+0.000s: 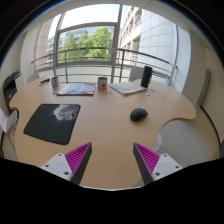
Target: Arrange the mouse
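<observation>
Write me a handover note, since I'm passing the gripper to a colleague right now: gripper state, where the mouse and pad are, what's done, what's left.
Gripper: open, holding nothing, held above the near edge of the table.
Mouse: lies on the bare wood, ahead of the right finger, apart from the mouse pad.
Mouse pad: dark, ahead of the left finger, nothing resting on it.
Further back: a mug, a book, a laptop.
Done: nothing visible yet; mouse not grasped.
Left: probably reach forward, grip the mouse, set it on the pad.
</observation>
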Available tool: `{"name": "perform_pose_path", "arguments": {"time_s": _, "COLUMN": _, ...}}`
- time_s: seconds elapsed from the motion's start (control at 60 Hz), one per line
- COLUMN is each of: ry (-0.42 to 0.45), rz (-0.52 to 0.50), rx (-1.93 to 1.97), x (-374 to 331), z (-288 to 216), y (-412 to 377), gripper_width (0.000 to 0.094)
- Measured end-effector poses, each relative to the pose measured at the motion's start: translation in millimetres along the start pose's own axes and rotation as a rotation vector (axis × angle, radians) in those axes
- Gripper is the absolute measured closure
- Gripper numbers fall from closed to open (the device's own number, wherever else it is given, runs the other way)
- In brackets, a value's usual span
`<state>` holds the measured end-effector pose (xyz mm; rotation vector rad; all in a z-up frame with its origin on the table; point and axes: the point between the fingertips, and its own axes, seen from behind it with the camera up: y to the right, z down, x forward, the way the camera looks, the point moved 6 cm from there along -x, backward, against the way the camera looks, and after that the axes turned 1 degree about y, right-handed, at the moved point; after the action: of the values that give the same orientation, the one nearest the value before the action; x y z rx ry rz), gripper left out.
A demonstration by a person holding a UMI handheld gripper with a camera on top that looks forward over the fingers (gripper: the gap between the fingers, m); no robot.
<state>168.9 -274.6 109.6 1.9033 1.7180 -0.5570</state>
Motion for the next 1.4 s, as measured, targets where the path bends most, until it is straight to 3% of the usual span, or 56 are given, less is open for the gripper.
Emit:
{"name": "perform_pose_path", "arguments": {"time_s": 0.167, "ry": 0.031, "rz": 0.033, "rx": 0.067, "x": 93.6, "z": -16.1, "y": 63.4, "gripper_width": 0.0084}}
{"name": "perform_pose_path", "arguments": {"time_s": 0.317, "ry": -0.002, "rz": 0.032, "rx": 0.139, "x": 165.7, "z": -27.1, "y": 95.4, "gripper_width": 0.0091}}
{"name": "perform_pose_path", "arguments": {"time_s": 0.667, "ry": 0.019, "rz": 0.011, "rx": 0.202, "x": 257.0, "z": -79.9, "y": 111.8, "gripper_width": 0.0106}}
{"name": "perform_pose_path", "arguments": {"time_s": 0.8, "ry": 0.026, "rz": 0.053, "rx": 0.133, "x": 274.7, "z": -89.0, "y": 108.3, "gripper_width": 0.0216}}
{"name": "perform_pose_path", "arguments": {"time_s": 0.867, "ry": 0.041, "rz": 0.029, "rx": 0.124, "x": 278.6, "z": -92.3, "y": 101.7, "gripper_width": 0.0412}}
{"name": "perform_pose_path", "arguments": {"time_s": 1.05, "ry": 0.029, "rz": 0.056, "rx": 0.062, "x": 276.1, "z": -91.7, "y": 97.7, "gripper_width": 0.0527}}
{"name": "perform_pose_path", "arguments": {"time_s": 1.2, "ry": 0.036, "rz": 0.125, "rx": 0.056, "x": 243.7, "z": -103.7, "y": 99.4, "gripper_width": 0.056}}
{"name": "perform_pose_path", "arguments": {"time_s": 1.4, "ry": 0.257, "rz": 0.224, "rx": 0.164, "x": 118.6, "z": -190.2, "y": 79.0, "gripper_width": 0.056}}
